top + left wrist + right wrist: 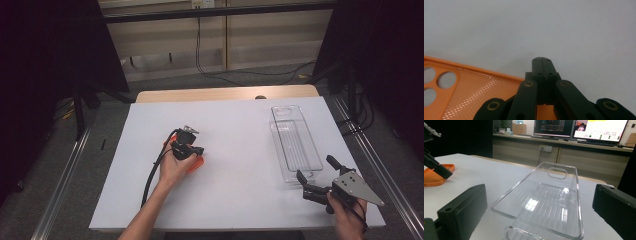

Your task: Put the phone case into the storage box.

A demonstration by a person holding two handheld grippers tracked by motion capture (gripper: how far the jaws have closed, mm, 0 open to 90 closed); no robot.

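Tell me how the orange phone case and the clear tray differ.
The phone case is opaque orange with round camera holes; the tray is see-through and colourless with one oblong handle slot. The phone case lies mid-table under the shut left gripper; the tray lies at the table's right, ahead of the open right gripper. The tray looks longer and deeper. Both lie flat on the white table.

White table (240, 200): orange case (196, 165), clear tray (295, 144)

Both grippers were black, with brass-ringed pivot screws along the left gripper's (541, 60) linkage arms. The right gripper (317, 176) carried a grey three-cornered plate at its 3 o'clock side. A black cable trailed from the left gripper toward 7 o'clock. Forearms were bare, unsleeved.
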